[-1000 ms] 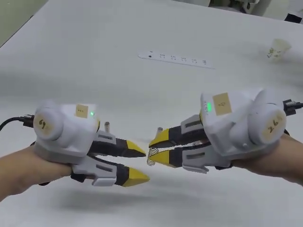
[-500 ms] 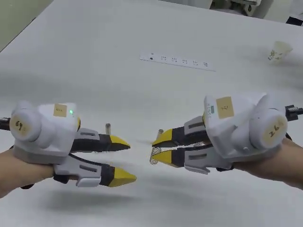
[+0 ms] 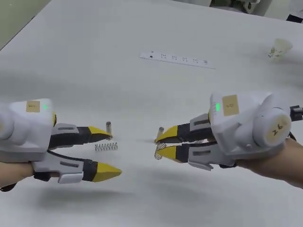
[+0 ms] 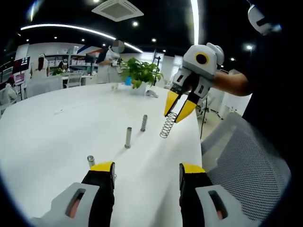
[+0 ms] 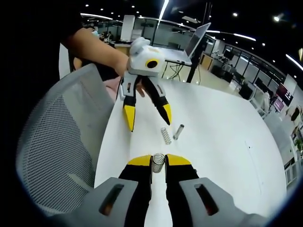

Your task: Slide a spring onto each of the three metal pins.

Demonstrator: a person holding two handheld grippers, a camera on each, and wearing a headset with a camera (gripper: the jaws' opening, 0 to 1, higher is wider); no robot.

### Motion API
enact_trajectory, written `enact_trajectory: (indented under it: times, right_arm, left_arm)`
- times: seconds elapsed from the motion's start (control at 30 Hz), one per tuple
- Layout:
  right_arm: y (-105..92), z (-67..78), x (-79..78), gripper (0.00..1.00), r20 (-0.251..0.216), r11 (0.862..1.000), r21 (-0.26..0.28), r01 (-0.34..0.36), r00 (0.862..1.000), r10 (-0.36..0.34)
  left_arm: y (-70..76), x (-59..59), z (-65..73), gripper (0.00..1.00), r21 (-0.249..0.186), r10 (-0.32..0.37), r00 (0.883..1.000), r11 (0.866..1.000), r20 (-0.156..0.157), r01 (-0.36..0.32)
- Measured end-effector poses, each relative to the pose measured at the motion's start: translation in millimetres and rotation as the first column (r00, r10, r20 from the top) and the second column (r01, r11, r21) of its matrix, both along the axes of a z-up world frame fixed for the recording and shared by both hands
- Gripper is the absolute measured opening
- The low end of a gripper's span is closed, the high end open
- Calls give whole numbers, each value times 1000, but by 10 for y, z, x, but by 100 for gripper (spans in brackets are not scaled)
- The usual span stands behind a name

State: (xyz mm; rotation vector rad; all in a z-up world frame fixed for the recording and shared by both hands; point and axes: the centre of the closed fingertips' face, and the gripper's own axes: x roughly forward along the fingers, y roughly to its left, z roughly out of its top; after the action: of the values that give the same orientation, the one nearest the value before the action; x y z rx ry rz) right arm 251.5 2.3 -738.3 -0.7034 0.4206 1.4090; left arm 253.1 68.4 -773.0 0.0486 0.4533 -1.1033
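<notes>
left hand-held gripper (image 3: 111,152): released. I see its yellow-tipped jaws spread wide with nothing between them. In the head view it sits at 8 o'clock, tips aimed toward 3 o'clock.
right hand-held gripper (image 3: 160,146): clenched on the held spring (image 3: 159,152). It sits at 4 o'clock in the head view, tips aimed toward 9 o'clock, facing the left hand-held gripper with a gap between the two.
held spring: pinched by one end at the very tips. In the left gripper view it hangs out of the tips toward 7 o'clock. In the right gripper view I look at its coil end-on between the two tips. I can't tell whether its free end touches the tabletop (image 3: 71,56).
loose spring (image 3: 105,147): lying flat on the tabletop. In the head view it is between the left hand-held gripper's two jaws, just at 6 o'clock of the first pin (image 3: 108,126).
first pin: upright, just beside the tip of the left hand-held gripper's upper jaw.
middle pin (image 4: 128,137): upright and bare, at 1 o'clock of the first pin in the left gripper view.
far pin (image 4: 144,123): upright, further along the same line, near the held spring's lower end. Its surface looks ribbed, and I can't tell whether that is a spring.
power strip (image 3: 177,59): flat on the tabletop at 12 o'clock in the head view, well apart from the work.
cup (image 3: 279,48): at 2 o'clock, near the far edge.
</notes>
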Motion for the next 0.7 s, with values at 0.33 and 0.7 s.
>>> enact_trajectory:
  times: [0.33, 0.7]
  right_arm:
    - [-43, -22, 49, 7, 7, 1000, 5, 30, 1000, -30]
    - [-122, -50, 102, 8, 7, 998, 2, 68, 998, -68]
  left_arm:
    - [161, 40, -66, 67, 6, 69, 998, 998, -10, -69]
    - [333, 110, -56, 89, -15, 151, 988, 988, -5, -151]
